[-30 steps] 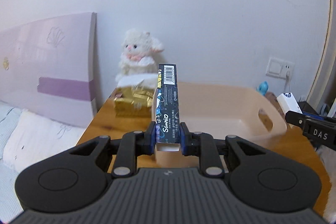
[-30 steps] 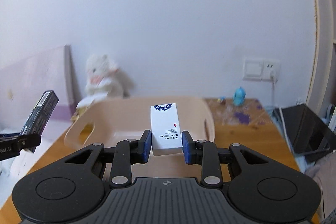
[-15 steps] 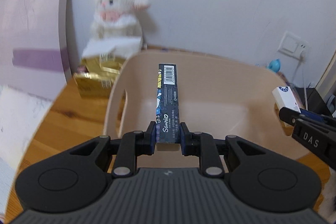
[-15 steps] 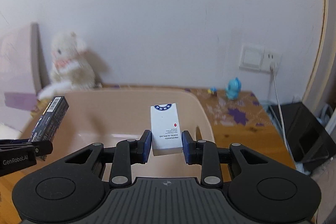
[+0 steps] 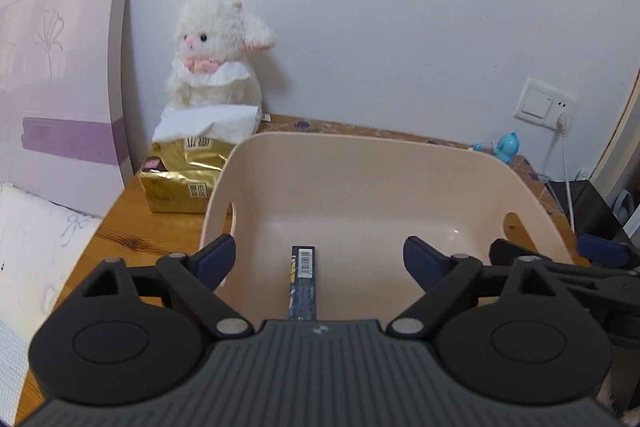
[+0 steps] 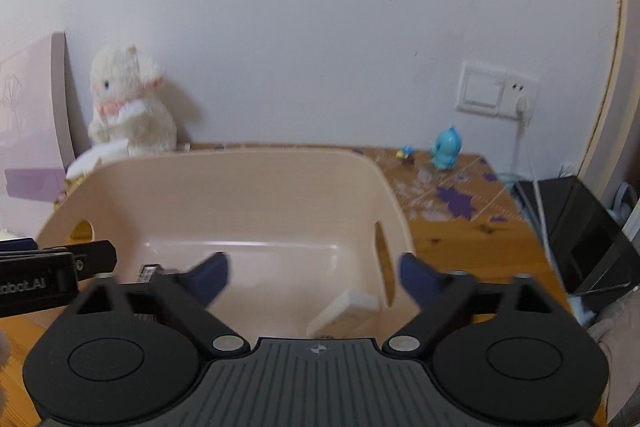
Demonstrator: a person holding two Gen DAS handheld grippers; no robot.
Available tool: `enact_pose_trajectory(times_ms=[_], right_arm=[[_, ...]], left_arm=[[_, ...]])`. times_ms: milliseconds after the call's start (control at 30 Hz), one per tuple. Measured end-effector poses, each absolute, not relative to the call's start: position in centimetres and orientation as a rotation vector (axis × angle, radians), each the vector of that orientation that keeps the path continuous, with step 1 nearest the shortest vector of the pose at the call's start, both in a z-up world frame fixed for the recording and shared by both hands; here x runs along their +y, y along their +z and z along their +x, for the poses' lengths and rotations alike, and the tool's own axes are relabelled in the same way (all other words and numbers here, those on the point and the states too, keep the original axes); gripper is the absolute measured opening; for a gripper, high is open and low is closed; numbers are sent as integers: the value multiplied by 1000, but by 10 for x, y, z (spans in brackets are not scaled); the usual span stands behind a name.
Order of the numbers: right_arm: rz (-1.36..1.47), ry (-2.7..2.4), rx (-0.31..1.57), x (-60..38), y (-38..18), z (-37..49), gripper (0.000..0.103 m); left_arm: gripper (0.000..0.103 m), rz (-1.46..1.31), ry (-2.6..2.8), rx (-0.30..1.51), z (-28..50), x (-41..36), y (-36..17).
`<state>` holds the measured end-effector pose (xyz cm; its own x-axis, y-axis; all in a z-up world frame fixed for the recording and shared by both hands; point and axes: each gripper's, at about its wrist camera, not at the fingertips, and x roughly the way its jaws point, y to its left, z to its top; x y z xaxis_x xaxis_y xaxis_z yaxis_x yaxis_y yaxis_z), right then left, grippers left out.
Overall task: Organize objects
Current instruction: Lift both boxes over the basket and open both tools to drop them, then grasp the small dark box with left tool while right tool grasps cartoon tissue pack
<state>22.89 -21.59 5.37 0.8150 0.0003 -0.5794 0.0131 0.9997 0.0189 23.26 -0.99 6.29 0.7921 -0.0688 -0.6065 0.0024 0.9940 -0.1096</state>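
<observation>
Presently, item one: beige bin [image 5: 400, 163] on the wooden counter [image 5: 132, 227], handle cut-outs in its left and right walls. Item two: dark slim box [image 5: 304, 281], barcode end facing away, lying flat on the bin floor directly below and between the spread fingers of the left hand-held gripper [image 5: 319, 259], which is released and touches nothing. Item three: white box [image 6: 344, 311], tilted on the bin floor near the right wall, below the right hand-held gripper [image 6: 314, 273], likewise released with fingers wide apart; this view is slightly blurred. Sundries: white plush toy [image 5: 218, 55] against the far wall, gold tissue pack [image 5: 180, 179] just left of the bin, blue figurine [image 6: 444, 149] far right.
</observation>
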Motion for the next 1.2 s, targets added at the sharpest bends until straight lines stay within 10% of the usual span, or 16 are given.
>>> enact_pose_trajectory(times_ms=[1200], right_arm=[[-137,70,742,-194,-29,143,103]], left_arm=[[92,-41,-26,800,159,-1,-25]])
